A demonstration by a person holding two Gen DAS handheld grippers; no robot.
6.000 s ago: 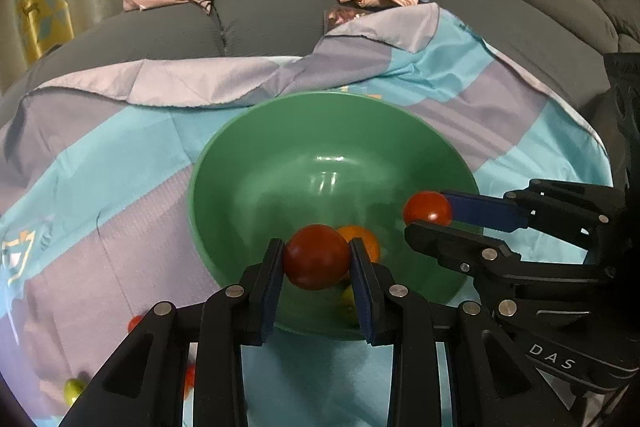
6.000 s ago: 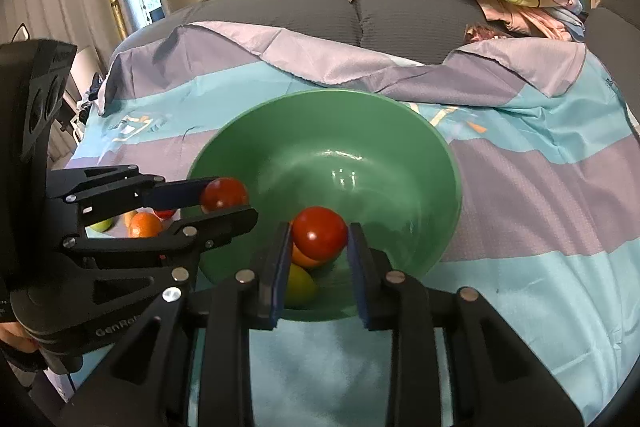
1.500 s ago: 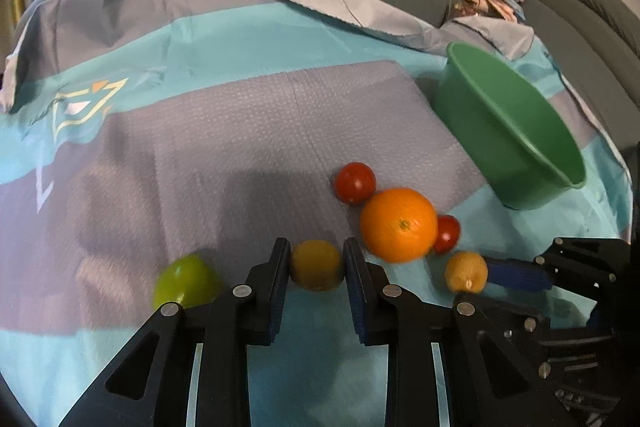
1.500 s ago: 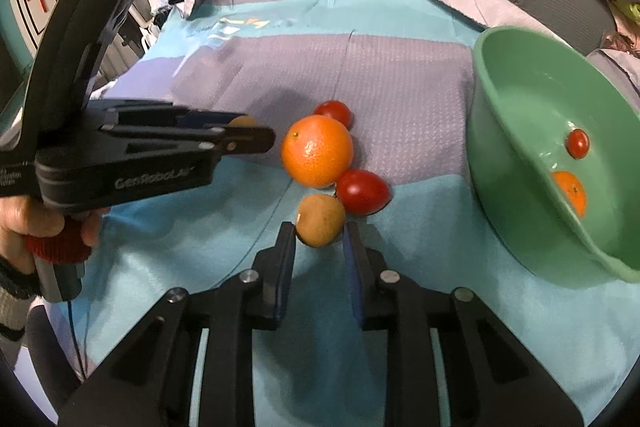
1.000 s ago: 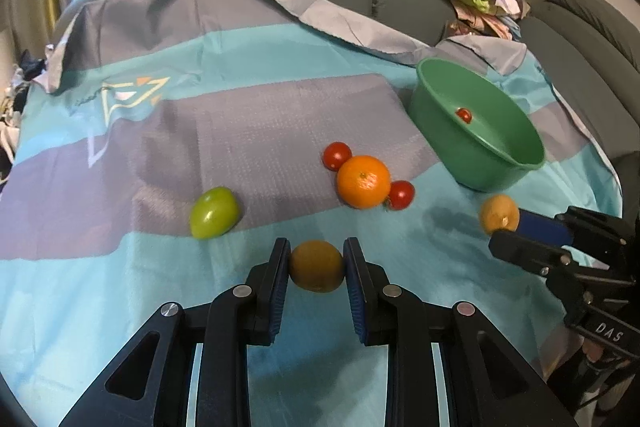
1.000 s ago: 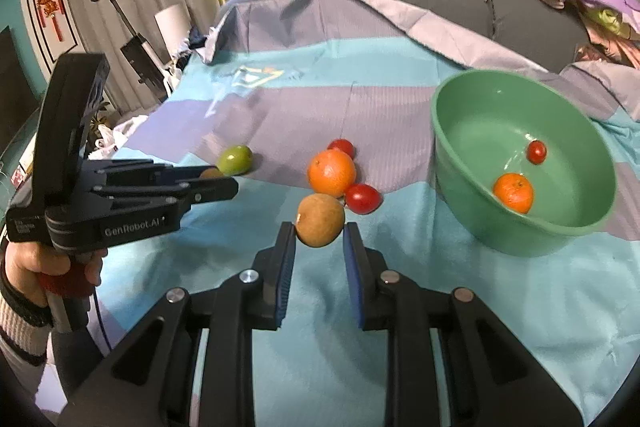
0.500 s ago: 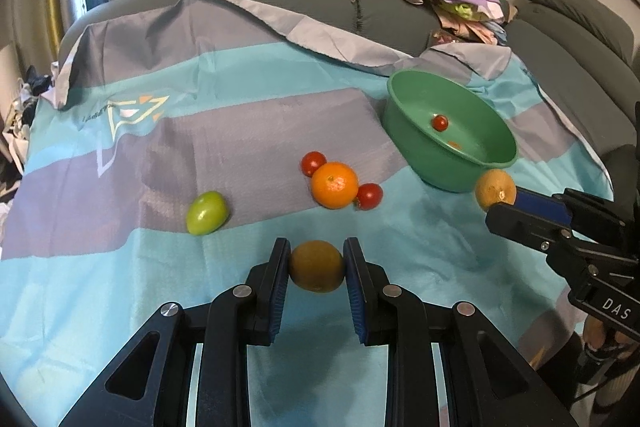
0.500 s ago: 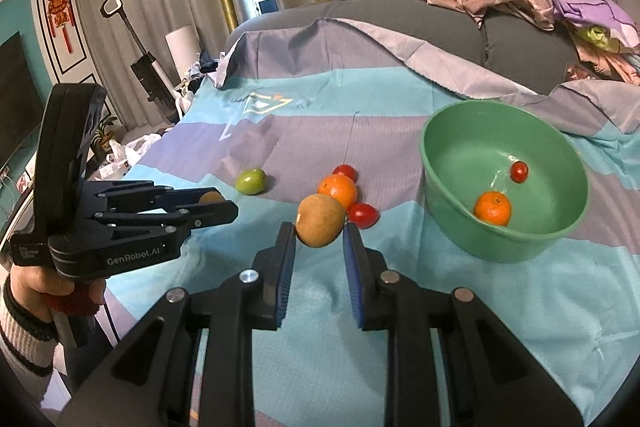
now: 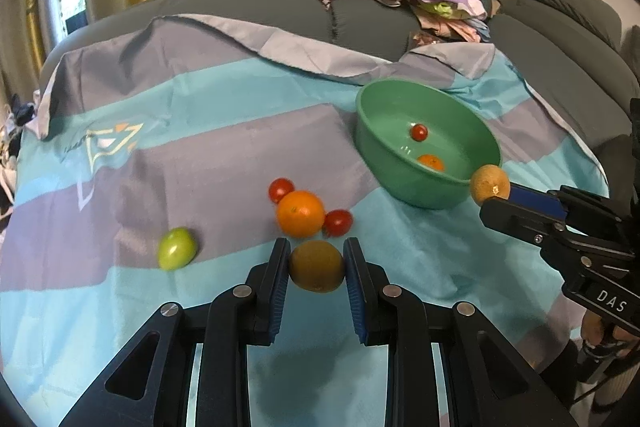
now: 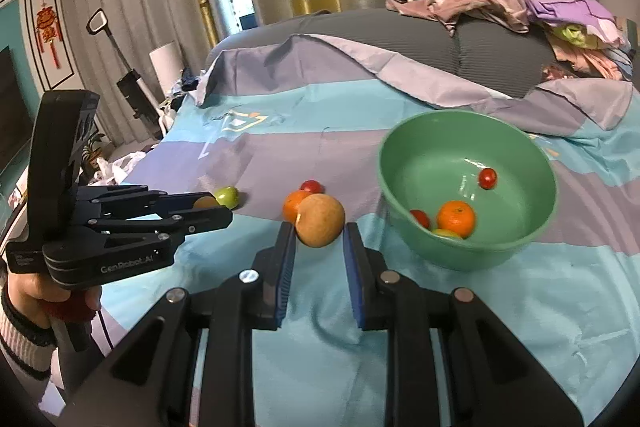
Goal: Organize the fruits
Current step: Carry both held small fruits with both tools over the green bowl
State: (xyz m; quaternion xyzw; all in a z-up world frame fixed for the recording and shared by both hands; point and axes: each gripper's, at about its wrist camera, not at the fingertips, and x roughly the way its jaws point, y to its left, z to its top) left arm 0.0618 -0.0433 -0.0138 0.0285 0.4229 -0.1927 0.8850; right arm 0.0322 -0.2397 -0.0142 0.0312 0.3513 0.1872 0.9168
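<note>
Both grippers clamp fruit: left gripper (image 9: 317, 263) brown fruit (image 9: 317, 266); right gripper (image 10: 319, 245) tan fruit (image 10: 320, 221).

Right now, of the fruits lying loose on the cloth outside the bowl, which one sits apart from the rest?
The green fruit. It lies alone to the left, while the big orange and two red tomatoes are clustered together, touching.

- Six seconds ago both grippers held red tomatoes over the bowl (image 9: 428, 183); now the left gripper (image 9: 316, 263) and right gripper (image 10: 319, 239) each hold a brown fruit.
- Both have risen from the cloth (image 9: 224, 167).
</note>
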